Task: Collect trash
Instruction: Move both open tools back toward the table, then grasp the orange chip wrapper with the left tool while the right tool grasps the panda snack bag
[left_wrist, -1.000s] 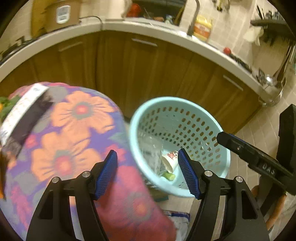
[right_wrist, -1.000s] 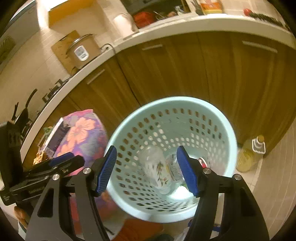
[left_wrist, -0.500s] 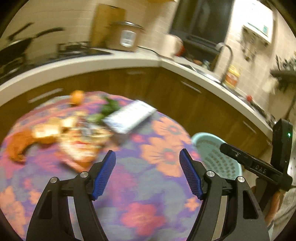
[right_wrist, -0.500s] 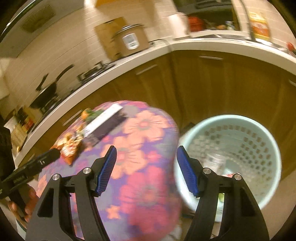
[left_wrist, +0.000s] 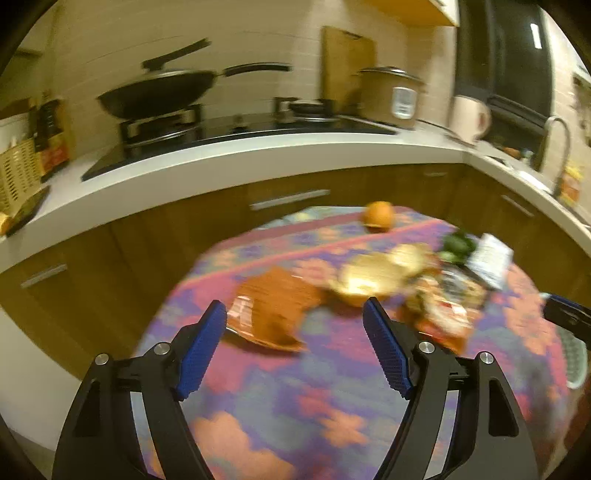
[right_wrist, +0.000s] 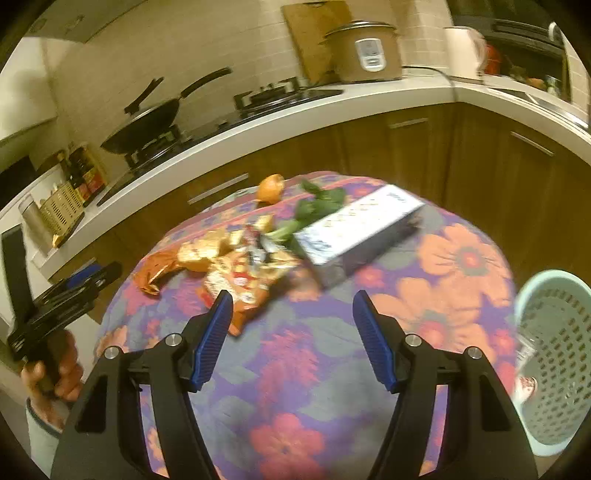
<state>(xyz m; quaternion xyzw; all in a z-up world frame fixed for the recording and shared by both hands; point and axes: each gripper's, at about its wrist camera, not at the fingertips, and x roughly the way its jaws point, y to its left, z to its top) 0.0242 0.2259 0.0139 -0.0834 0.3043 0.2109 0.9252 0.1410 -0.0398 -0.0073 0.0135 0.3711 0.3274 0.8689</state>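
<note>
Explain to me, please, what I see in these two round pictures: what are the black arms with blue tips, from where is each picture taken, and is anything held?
No robot is here. A person holds a two-finger tool in each hand, and a wide-angle camera on each tool looks forward along its fingers. One picture comes from the left gripper, whose jaws have just been opening, the other from the right gripper. Both stand open with nothing between the blue pads.

On the round table with a flowered purple cloth lie an orange crumpled snack wrapper, more blurred wrappers, a white-and-blue flat carton, green leaves and an orange fruit. At the table's right stands a pale blue perforated plastic basket.
</note>
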